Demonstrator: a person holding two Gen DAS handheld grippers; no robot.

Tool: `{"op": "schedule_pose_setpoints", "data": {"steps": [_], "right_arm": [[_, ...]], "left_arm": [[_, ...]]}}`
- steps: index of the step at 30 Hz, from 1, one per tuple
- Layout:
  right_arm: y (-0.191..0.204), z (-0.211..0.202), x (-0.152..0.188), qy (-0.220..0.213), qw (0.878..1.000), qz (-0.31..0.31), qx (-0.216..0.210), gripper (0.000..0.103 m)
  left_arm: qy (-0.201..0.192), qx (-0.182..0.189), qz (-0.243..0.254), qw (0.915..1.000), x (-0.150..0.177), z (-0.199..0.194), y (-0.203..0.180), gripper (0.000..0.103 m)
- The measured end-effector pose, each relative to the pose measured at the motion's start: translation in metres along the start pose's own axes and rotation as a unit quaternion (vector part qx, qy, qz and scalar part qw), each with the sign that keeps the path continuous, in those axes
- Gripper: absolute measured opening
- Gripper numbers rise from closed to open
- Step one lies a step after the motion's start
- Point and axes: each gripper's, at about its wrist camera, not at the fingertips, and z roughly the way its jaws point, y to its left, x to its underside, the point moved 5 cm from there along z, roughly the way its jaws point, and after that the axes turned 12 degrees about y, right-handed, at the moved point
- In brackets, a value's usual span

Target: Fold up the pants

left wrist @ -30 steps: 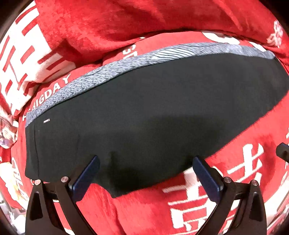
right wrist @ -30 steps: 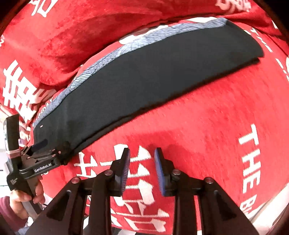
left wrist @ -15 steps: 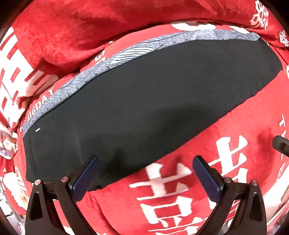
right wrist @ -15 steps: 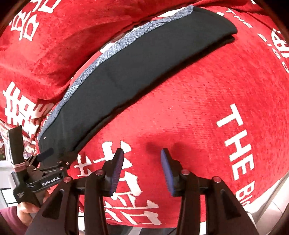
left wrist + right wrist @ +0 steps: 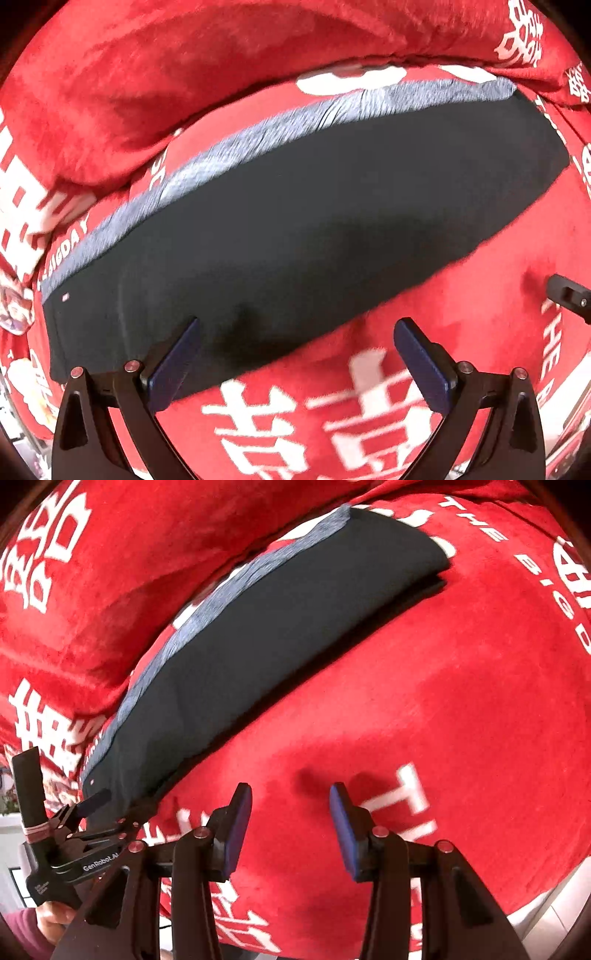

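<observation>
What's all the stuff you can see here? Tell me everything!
pants: one, dark with a grey band along the far edge, folded into a long strip, lying flat on the blanket
blanket: one, red with white letters and signs, spread under everything and bunched up behind the pants
left tongs: one pair, black with blue pads, open wide, empty, over the near edge of the pants
right tongs: one pair, black with blue pads, open, empty, over bare blanket; they have just been opening
hand: one, with a dark red sleeve, holding the left tongs' handle
</observation>
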Motion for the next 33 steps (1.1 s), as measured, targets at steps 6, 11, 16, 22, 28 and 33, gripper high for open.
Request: {"op": "schedule_pose_setpoints", "data": {"steps": [6, 11, 16, 22, 28, 33], "right_arm": [[-0.036, -0.017, -0.031, -0.036, 0.998, 0.039, -0.013, 0.048], [-0.067, -0.03, -0.063, -0.073, 0.991, 0.099, -0.045, 0.048], [-0.082, -0.037, -0.093, -0.099, 0.985, 0.124, -0.062, 0.048], [-0.081, -0.042, -0.102, -0.109, 0.985, 0.117, -0.059, 0.013], [-0.086, -0.041, -0.092, -0.088, 0.983, 0.131, -0.091, 0.019], [-0.08, -0.032, -0.087, -0.072, 0.982, 0.121, -0.129, 0.038]], "left_arm": [[-0.023, 0.015, -0.023, 0.9994, -0.047, -0.004, -0.012, 0.103], [-0.007, 0.021, -0.053, 0.9984, -0.067, 0.017, -0.02, 0.103], [-0.005, 0.042, -0.076, 0.9962, -0.063, 0.031, -0.02, 0.103], [-0.006, 0.031, -0.059, 0.9978, -0.063, 0.032, -0.022, 0.103], [-0.005, 0.038, -0.072, 0.9966, -0.062, 0.035, -0.022, 0.103], [-0.005, 0.036, -0.071, 0.9968, -0.061, 0.036, -0.026, 0.103]]}}
